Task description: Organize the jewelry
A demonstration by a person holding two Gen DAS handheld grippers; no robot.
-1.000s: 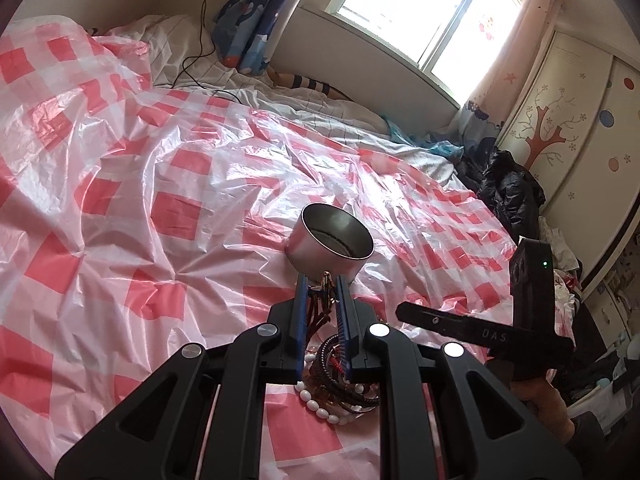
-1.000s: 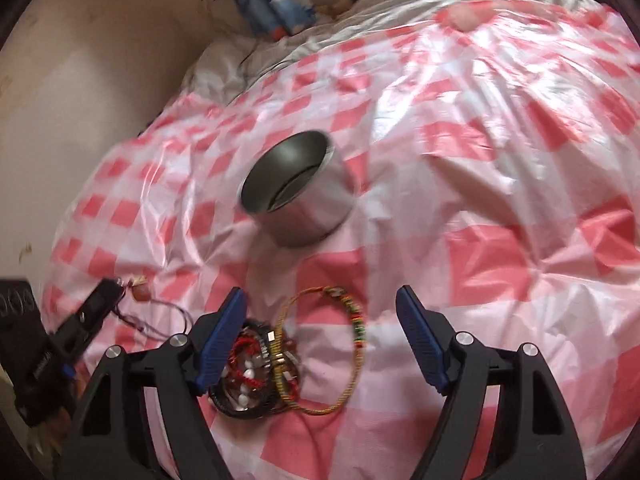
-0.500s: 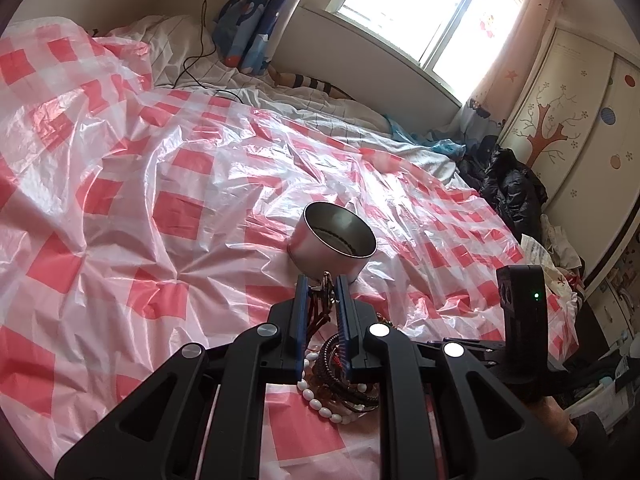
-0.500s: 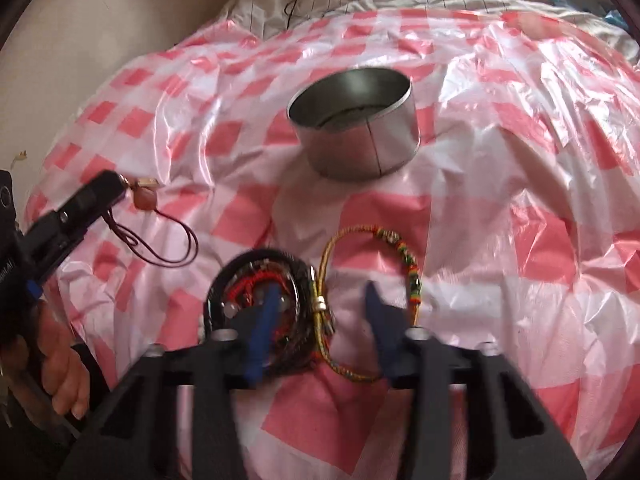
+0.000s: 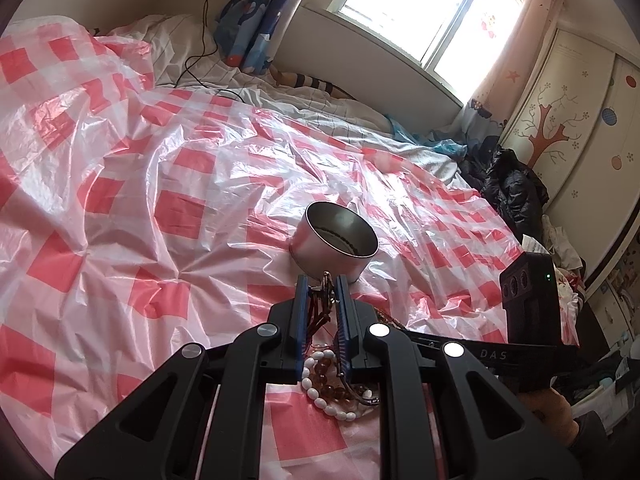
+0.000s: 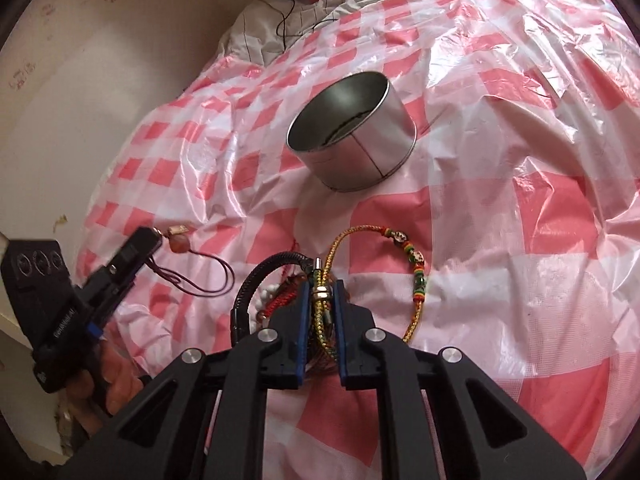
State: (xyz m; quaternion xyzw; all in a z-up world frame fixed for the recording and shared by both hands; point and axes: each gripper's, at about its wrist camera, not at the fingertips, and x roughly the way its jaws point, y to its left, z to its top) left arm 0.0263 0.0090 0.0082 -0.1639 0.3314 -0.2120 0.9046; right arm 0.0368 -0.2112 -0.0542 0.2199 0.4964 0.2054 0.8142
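A bed is shown covered by a red-and-white checked plastic sheet (image 6: 500, 220), on which an open round metal tin (image 6: 352, 136) stands upright, with a thin dark strand visible against its inner wall. Nearer the cameras than the tin, a small heap of jewelry is seen: a black braided cord bracelet (image 6: 256, 276), a string of white oval beads (image 5: 324, 396) lying against amber-brown beads (image 5: 332, 384), and a woven yellow-green bracelet (image 6: 416, 280) carrying coloured beads (red, green and yellow among them).

The right gripper (image 6: 320, 296) is pointed steeply down at the heap. Its jaws have just been closing and are now clenched on the woven yellow-green bracelet at its metal clasp section, with the rest of the loop lying to the right on the sheet. The black braided cord bracelet arches just to the left of the blue pads.

The left gripper (image 5: 322, 292) is seen in its own view with the jaws drawn nearly together on a dark red cord pendant (image 6: 188, 264); in the right wrist view the same gripper appears at the left edge, with the cord hanging from its tip in a loop and an orange-brown stone beside the tip. The tin lies just beyond this tip in the left wrist view. A window (image 5: 420, 12) and a decorated wardrobe (image 5: 568, 120) are seen beyond the bed.
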